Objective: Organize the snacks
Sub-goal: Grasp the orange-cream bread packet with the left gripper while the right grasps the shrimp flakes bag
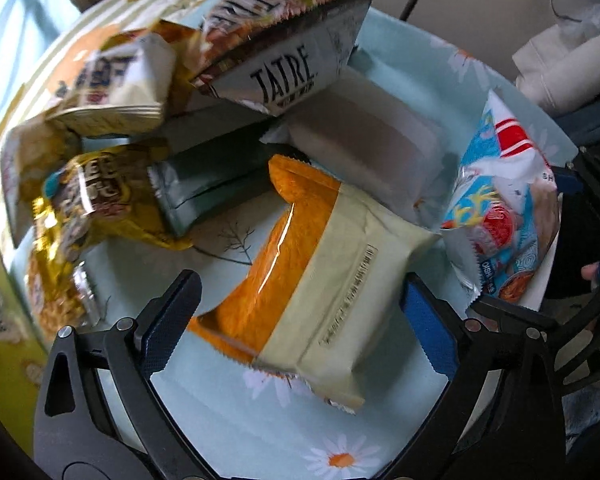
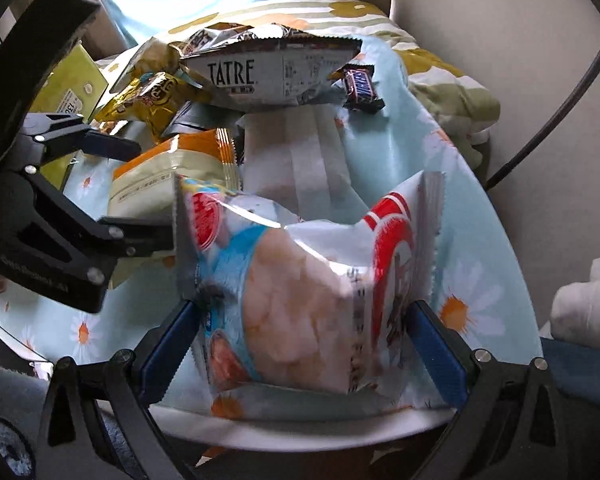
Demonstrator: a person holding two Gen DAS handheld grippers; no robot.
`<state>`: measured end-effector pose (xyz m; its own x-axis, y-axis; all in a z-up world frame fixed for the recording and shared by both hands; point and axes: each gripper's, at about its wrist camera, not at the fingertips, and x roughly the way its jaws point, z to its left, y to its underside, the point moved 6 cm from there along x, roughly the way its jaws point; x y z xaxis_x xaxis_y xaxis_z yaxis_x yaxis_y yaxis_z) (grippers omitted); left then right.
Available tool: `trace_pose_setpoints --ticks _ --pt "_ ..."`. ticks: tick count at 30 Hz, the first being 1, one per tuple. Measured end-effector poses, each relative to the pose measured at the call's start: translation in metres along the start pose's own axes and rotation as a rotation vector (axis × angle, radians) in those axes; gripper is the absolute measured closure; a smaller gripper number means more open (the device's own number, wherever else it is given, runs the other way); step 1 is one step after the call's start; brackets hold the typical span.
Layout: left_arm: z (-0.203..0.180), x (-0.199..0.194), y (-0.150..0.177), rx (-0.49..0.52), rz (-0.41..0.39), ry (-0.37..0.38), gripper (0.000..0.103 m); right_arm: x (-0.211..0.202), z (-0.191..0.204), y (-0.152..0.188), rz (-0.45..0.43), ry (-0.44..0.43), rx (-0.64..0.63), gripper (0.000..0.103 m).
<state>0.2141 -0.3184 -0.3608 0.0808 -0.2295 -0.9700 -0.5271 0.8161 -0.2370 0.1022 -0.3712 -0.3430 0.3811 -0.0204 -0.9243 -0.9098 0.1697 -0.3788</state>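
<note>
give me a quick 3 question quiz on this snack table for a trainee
1. True or false: the left gripper has both fingers around the orange and cream packet.
2. Which packet sits between the right gripper's fingers?
A. the gold packet
B. the blue, white and red bag
C. the yellow box
3. Fill in: the bag marked TATRE rests on top of the ____ of snacks.

Key
1. True; the packet lies on the daisy tablecloth, jaws wide on either side.
2. B
3. pile
</note>
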Motion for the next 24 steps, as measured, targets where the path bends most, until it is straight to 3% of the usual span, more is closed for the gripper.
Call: trace_pose_setpoints --ticks 6,8,13,17,24 --pt "0.000 0.017 -0.007 0.024 0.027 0.027 0.008 0.005 -0.004 -0.012 -0.014 -0.009 0.002 0.000" --pt "-0.003 0.023 -0.006 0.037 0.044 0.044 0.022 0.006 -0.004 -0.014 -0.016 -0.013 -0.006 0.000" --pt "-0.012 0.026 -0.005 0.092 0.028 0.011 0.030 0.008 -0.003 -0.015 -0.020 -0.009 -0.024 0.000" --pt "-0.014 0.025 -0.006 0.074 0.015 0.018 0.038 0.010 -0.004 -0.018 -0.024 -0.015 -0.015 0.000" --pt "0.001 0.017 -0.006 0.024 0.013 0.021 0.041 0.009 -0.002 -0.017 -0.028 0.005 -0.030 0.002"
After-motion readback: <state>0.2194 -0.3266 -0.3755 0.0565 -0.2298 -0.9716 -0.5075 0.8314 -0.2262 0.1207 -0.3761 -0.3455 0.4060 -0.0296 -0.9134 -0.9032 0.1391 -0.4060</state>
